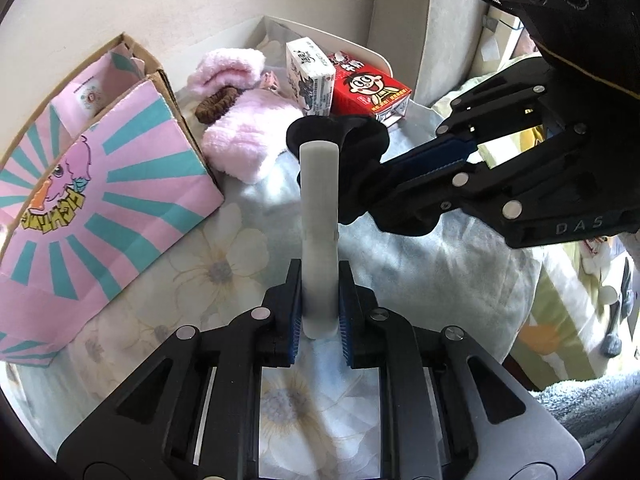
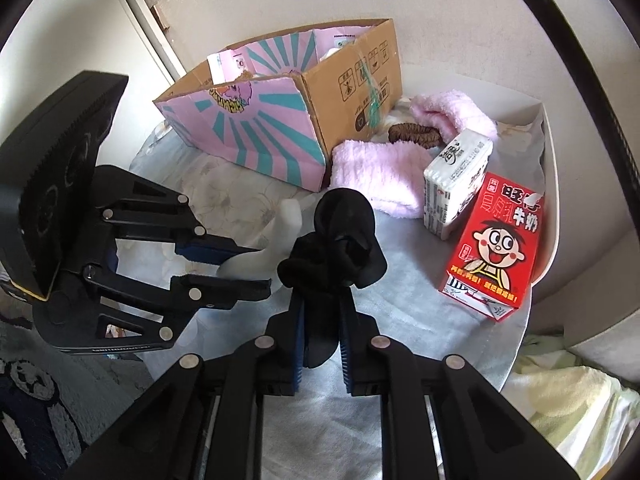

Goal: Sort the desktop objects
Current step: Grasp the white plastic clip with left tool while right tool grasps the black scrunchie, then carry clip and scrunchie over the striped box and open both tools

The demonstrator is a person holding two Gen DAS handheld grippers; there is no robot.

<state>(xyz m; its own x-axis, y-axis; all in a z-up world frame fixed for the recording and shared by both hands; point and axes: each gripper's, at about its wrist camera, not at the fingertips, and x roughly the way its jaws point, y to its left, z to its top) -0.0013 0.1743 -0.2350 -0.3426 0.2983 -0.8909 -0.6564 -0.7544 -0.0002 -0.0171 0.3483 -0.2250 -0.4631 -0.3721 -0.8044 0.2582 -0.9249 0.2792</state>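
Two milk cartons (image 2: 472,204), two pink socks (image 2: 376,176), one box (image 2: 280,120).

Pink/teal striped box (image 2: 256,128), red milk carton (image 2: 496,248).

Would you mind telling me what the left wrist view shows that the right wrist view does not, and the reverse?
Only the left wrist view shows the white sock at full length, clamped in the left hand-held gripper. Only the right wrist view shows the cardboard box's printed brown side. Both show the black sock shut in the right hand-held gripper, the red milk carton and pink socks.
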